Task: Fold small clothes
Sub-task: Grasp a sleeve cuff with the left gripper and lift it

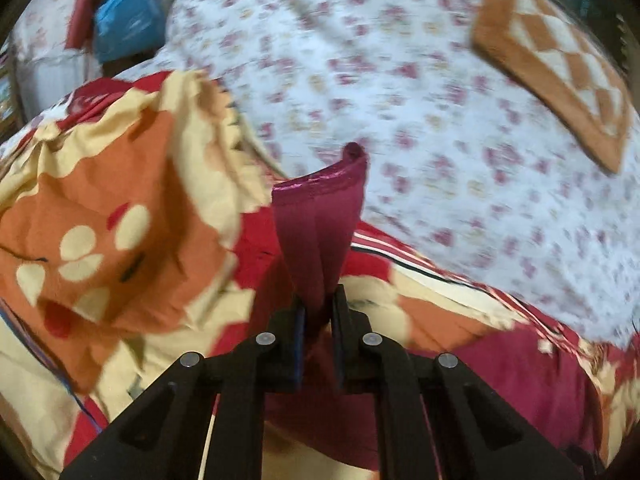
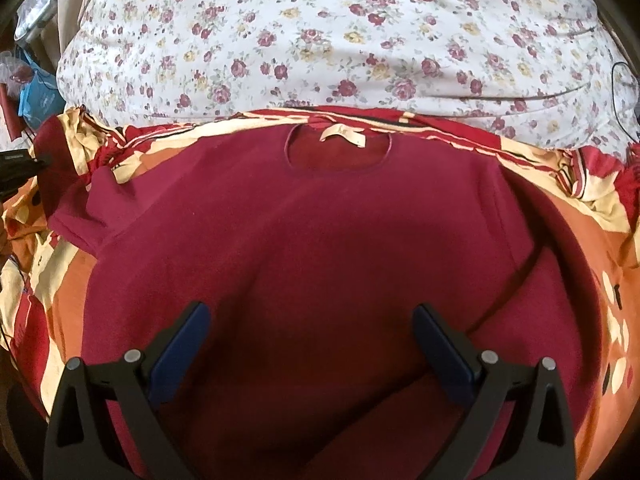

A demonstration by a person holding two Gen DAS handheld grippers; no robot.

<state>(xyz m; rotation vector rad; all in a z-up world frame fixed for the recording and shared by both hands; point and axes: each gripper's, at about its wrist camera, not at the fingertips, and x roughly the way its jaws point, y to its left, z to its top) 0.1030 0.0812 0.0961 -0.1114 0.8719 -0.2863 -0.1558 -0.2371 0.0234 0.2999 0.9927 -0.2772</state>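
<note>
A maroon T-shirt point(image 2: 304, 232) lies spread flat on a red, orange and cream patterned sheet point(image 2: 592, 248), with its neckline and cream label point(image 2: 343, 133) at the far side. In the left wrist view, my left gripper point(image 1: 319, 300) is shut on the maroon sleeve point(image 1: 320, 208), whose hemmed end stands up in a fold above the jaws. That gripper's black tip point(image 2: 24, 160) shows at the left edge of the right wrist view, beside the shirt's left sleeve. My right gripper point(image 2: 312, 316) hovers open over the shirt's lower body with nothing between its fingers.
A white floral bedsheet point(image 2: 340, 40) covers the bed beyond the patterned sheet. An orange and white checked cloth point(image 1: 560, 72) lies at the far right of it. Blue bags and clutter point(image 1: 128, 20) sit off the bed's far left edge.
</note>
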